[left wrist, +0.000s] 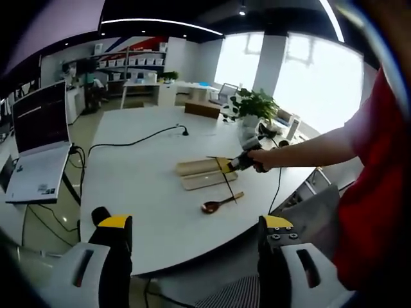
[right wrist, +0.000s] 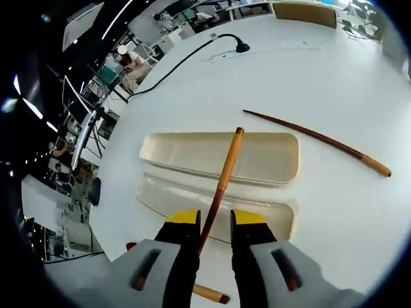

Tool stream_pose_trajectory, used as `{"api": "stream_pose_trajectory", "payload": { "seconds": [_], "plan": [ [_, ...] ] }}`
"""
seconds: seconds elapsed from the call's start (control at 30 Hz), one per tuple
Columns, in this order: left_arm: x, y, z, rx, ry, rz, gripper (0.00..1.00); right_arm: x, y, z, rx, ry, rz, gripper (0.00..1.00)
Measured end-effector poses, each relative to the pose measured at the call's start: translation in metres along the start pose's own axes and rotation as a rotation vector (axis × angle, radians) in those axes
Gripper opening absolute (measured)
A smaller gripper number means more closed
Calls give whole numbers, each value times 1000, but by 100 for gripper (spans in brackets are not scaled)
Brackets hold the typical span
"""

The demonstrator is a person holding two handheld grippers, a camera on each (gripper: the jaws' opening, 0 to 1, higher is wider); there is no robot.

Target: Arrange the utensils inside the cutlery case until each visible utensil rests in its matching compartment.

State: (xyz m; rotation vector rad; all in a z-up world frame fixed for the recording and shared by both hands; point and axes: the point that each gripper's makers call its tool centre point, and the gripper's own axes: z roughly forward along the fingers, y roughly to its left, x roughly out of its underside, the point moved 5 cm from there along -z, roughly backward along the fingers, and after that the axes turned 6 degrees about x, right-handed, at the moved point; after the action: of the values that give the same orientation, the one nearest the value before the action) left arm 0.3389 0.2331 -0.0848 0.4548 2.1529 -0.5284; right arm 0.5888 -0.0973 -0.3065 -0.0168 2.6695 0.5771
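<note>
Left gripper point(left wrist: 196, 234) held low at the near edge of the round white table point(left wrist: 141, 192), jaws spread wide with nothing between them, well apart from the utensils. Ahead in the left gripper view: a bare forearm point(left wrist: 314, 151) stretched out from a red sleeve, hand wrapped round the right gripper point(left wrist: 239, 162) over the cutlery case point(left wrist: 202, 174).

Right gripper point(right wrist: 215, 221) tilted down over the case, jaws narrowed on a dark chopstick point(right wrist: 223, 179) that slants up across both halves of the case, its light-coloured tip over the far half. Case open in two shallow cream trays lying side by side: lid or upper tray point(right wrist: 257, 157), lower tray point(right wrist: 173, 196). No utensil lying flat in either tray.

Second chopstick point(right wrist: 314, 138) flat on the table just beyond the far tray, apart from it. Wooden spoon point(left wrist: 220, 203) on the table near the case, bowl toward the left gripper. Black cable point(right wrist: 180, 61) across the far tabletop. Open laptop point(left wrist: 38, 144) on a stand beside the table; potted plant point(left wrist: 253, 106) at the far rim.
</note>
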Motion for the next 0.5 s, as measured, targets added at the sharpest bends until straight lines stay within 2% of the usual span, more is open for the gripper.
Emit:
{"api": "stream_pose_trajectory", "payload": {
  "seconds": [0.07,0.1,0.23,0.4,0.5],
  "plan": [
    [-1,1,-1,-2,-5,-4,83,1,-4,3,-8,2,25,7],
    [-2,2,-2,-6,-13,-8,83,4,0,3,-21,15,64,2],
    [-2,5,-3,-17,-11,-11,83,1,-7,2,-36,-30,117,0],
    [-2,6,-4,-18,-9,-12,83,-1,-3,-5,-50,-40,77,0],
    [-2,6,-2,-12,-10,-12,83,-6,-1,-9,-49,-37,13,0]
  ]
}}
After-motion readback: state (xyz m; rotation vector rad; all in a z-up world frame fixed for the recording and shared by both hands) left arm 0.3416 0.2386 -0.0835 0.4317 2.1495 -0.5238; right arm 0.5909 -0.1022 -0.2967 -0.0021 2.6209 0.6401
